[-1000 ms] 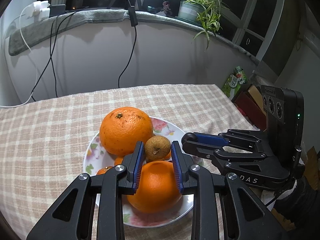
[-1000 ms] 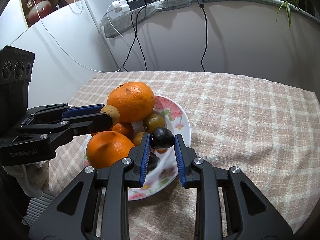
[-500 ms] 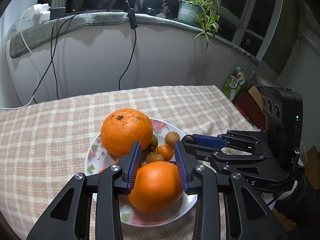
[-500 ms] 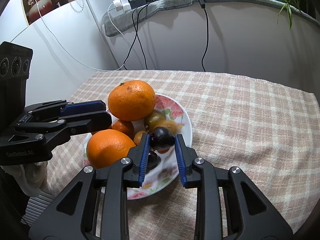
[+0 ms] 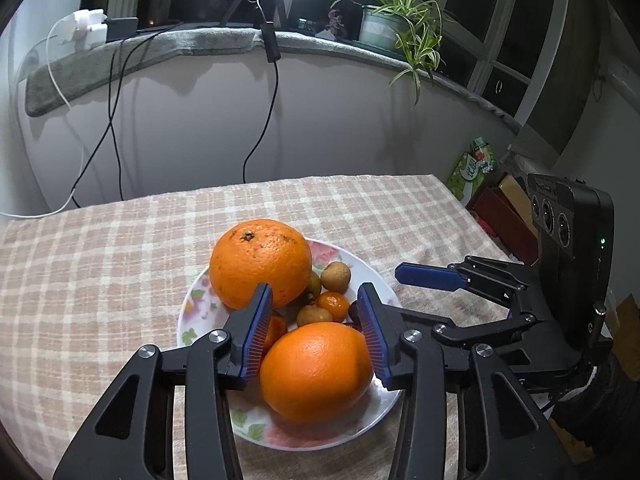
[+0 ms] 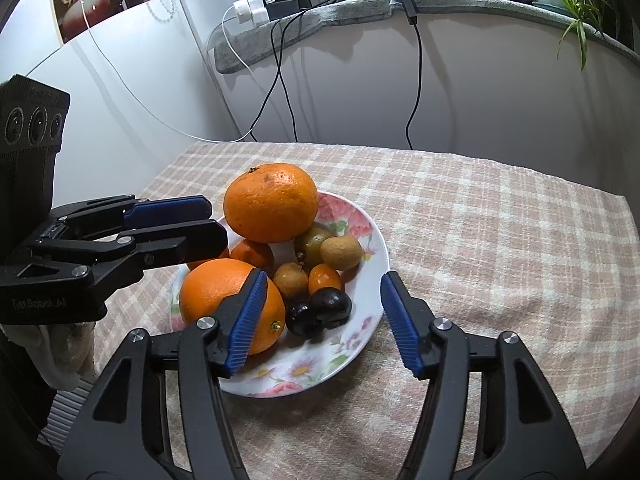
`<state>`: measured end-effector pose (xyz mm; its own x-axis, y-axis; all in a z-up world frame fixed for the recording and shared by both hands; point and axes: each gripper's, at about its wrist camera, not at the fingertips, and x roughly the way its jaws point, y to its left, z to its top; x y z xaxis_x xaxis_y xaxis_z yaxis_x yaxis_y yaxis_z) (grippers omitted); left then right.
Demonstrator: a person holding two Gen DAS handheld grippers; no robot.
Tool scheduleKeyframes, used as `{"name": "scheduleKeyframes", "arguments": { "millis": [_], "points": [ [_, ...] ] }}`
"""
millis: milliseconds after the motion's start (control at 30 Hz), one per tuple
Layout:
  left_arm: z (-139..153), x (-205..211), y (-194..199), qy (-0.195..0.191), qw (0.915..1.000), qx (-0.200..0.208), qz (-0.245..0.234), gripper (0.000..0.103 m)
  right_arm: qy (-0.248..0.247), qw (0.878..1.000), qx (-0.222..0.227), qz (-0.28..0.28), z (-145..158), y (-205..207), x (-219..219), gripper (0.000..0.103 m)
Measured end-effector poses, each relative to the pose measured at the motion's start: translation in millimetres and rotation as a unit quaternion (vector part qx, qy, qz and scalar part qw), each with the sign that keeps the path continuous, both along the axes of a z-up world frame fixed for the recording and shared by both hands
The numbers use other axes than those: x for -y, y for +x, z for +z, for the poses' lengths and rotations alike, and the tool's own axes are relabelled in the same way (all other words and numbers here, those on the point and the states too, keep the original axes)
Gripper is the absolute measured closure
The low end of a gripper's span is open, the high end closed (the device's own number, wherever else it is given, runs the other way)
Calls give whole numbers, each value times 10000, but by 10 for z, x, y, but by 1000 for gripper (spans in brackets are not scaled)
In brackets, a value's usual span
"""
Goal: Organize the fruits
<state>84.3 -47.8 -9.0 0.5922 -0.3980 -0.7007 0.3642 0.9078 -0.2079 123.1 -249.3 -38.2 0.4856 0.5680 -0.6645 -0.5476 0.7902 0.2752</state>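
Left wrist view
Landmark: a flowered plate (image 5: 192,300) on the checked cloth of the worktop (image 5: 100,264).
Left claw (image 5: 316,332): spread, its jaws having just been opening; it hovers over the near half of the plate. The near orange (image 5: 316,372) shows between the blue pads (image 5: 258,332), and neither pad presses on it.
Far orange (image 5: 260,262): on the far left part of the plate, stem scar up, resting on smaller fruit.
Small fruits: a brown longan (image 5: 335,277) at the far right of the plate, a kumquat (image 5: 333,306) and a second brown fruit (image 5: 314,315) nearer its middle.
Right claw (image 5: 428,278): reaches in from the right of the plate, one blue pad showing beyond the rim.
Background: a spider plant (image 5: 404,28) on the windowsill behind the plate.

Right wrist view
Right claw (image 6: 324,320): spread wide, its jaws having just been opening; nothing is pinched. Its pads flank the near part of the plate (image 6: 376,248).
Dark fruits (image 6: 320,310): two, touching, lying on the plate between the open pads and free of both.
Oranges: one (image 6: 224,296) at the near left of the plate, partly behind the left pad; the other (image 6: 271,202) at the far side, atop the pile.
Small fruits: longans (image 6: 340,252), a greenish one (image 6: 310,240), a kumquat (image 6: 324,278), clustered mid-plate.
Left claw (image 6: 176,224): comes in from the left, its tips over the plate's left edge.
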Motion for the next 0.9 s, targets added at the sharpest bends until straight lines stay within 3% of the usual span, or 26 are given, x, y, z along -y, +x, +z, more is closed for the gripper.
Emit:
{"name": "scheduleKeyframes", "arguments": {
  "millis": [100, 400, 667, 900],
  "points": [
    [11, -12, -15, 9, 10000, 32, 46, 47, -9, 10000, 12, 3, 0, -9, -13, 33],
    [37, -43, -40, 93, 9997, 98, 218, 30, -22, 10000, 39, -81, 10, -12, -11, 21],
    [31, -59, -72, 224, 9990, 111, 375, 30, -33, 9999, 20, -113, 17, -16, -6, 13],
    [20, -85, -143, 236, 9985, 116, 486, 30, -102, 9998, 99, -131, 36, -53, -25, 13]
  ]
}}
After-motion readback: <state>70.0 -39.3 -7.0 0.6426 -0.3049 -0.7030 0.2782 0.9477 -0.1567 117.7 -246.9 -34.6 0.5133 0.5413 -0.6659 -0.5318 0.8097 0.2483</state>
